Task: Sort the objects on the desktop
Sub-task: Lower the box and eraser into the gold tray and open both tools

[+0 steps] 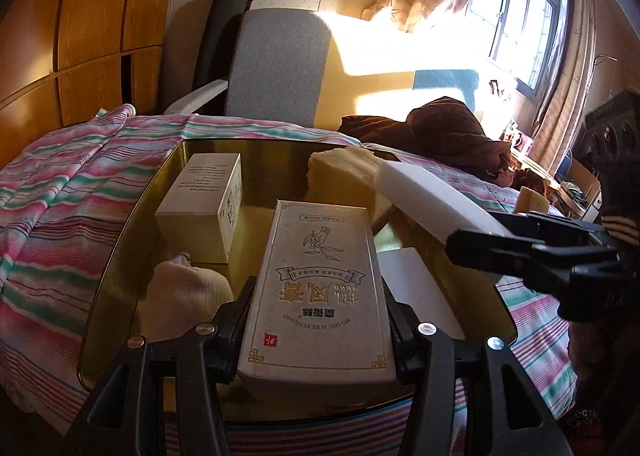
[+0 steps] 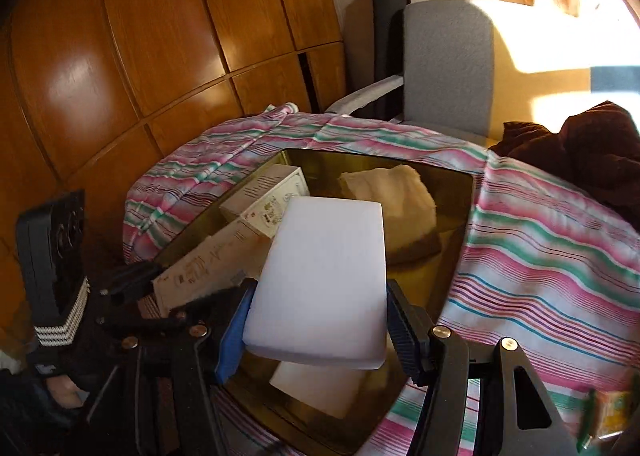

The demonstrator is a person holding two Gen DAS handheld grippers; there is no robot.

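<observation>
My left gripper (image 1: 318,320) is shut on a long grey carton (image 1: 316,288) with printed characters, held just above a shiny gold tray (image 1: 132,216). In the tray sit a small white box (image 1: 200,208), a cream cloth bundle (image 1: 184,296) and a yellowish folded cloth (image 1: 340,168). My right gripper (image 2: 320,336) is shut on a white foam block (image 2: 324,280), held over the tray (image 2: 452,240). That block (image 1: 424,200) enters the left wrist view from the right, with the right gripper (image 1: 492,236) at its end. The carton (image 2: 208,268), small box (image 2: 268,200) and folded cloth (image 2: 396,196) lie beyond it.
The tray rests on a pink and green striped bedsheet (image 2: 540,256). A grey chair (image 1: 280,64) and wooden wardrobe (image 2: 120,56) stand behind it. A brown blanket (image 1: 448,136) lies at the far right. A green and yellow packet (image 2: 608,412) sits on the sheet nearby.
</observation>
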